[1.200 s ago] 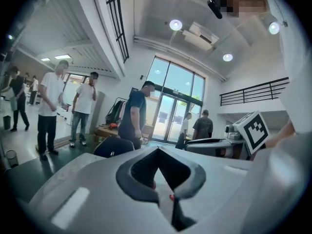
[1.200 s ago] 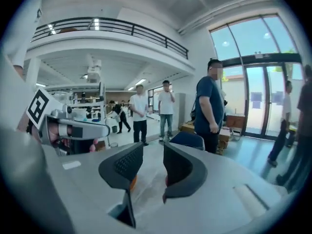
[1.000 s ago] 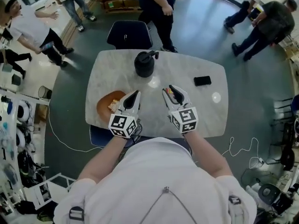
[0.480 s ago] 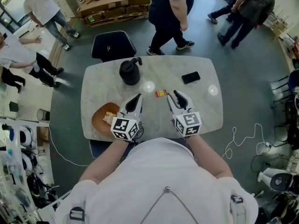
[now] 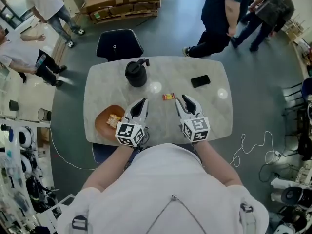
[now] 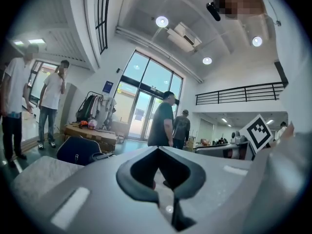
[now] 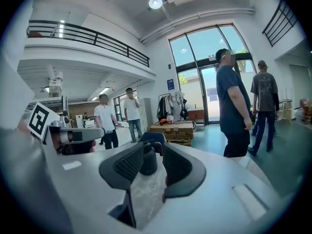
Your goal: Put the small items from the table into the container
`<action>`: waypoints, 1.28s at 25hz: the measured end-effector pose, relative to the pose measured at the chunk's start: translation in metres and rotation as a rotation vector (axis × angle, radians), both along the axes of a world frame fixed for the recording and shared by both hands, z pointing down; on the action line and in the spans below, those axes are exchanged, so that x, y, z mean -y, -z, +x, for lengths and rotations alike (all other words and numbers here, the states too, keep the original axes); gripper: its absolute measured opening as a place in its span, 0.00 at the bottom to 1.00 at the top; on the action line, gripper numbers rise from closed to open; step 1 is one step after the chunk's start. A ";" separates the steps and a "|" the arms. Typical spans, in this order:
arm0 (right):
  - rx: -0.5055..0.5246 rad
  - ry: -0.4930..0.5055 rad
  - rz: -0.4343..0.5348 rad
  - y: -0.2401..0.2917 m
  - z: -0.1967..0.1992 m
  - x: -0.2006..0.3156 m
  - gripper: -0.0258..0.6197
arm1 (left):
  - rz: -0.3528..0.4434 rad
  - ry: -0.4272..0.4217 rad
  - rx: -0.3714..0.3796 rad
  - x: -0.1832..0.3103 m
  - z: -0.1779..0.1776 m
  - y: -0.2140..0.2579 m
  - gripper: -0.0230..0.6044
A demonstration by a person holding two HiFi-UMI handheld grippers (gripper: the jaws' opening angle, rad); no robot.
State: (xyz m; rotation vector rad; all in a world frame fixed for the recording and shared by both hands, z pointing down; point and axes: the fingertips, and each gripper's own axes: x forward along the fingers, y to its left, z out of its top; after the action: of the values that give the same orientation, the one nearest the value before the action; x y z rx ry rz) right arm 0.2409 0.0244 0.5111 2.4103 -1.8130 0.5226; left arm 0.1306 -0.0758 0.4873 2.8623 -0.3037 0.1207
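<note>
Your right hand-held gripper (image 5: 183, 100) stands open and empty; the small packet (image 5: 168, 97) lies just beyond its tips, slightly left

From the black jug (image 5: 136, 73), the packet lies toward you and rightward on the worktop (image 5: 214, 116), long axis crosswise, nearer your right hand; your left hand-held gripper (image 5: 142, 102) is closed on nothing; both point away from you, nearly level; the orange bowl (image 5: 103, 126) sits toward you, left of the jug.
</note>
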 end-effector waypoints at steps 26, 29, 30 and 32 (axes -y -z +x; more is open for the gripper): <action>0.241 -0.001 -0.381 -0.209 0.065 0.031 0.28 | -0.164 0.103 0.176 0.016 -0.016 -0.080 0.04; 0.225 0.070 -0.472 -0.253 0.073 0.044 0.28 | -0.200 0.148 0.223 0.020 -0.027 -0.100 0.04; 0.213 0.101 -0.505 -0.267 0.074 0.048 0.28 | -0.210 0.165 0.240 0.021 -0.032 -0.105 0.04; 0.195 0.157 -0.568 -0.295 0.077 0.053 0.29 | -0.226 0.199 0.269 0.023 -0.040 -0.115 0.04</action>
State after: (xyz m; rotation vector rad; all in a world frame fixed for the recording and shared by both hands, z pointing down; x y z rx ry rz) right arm 0.3176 -0.0283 0.8059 1.8747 -1.6103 1.1101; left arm 0.0908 -0.0991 0.6022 2.5739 -0.5855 0.4710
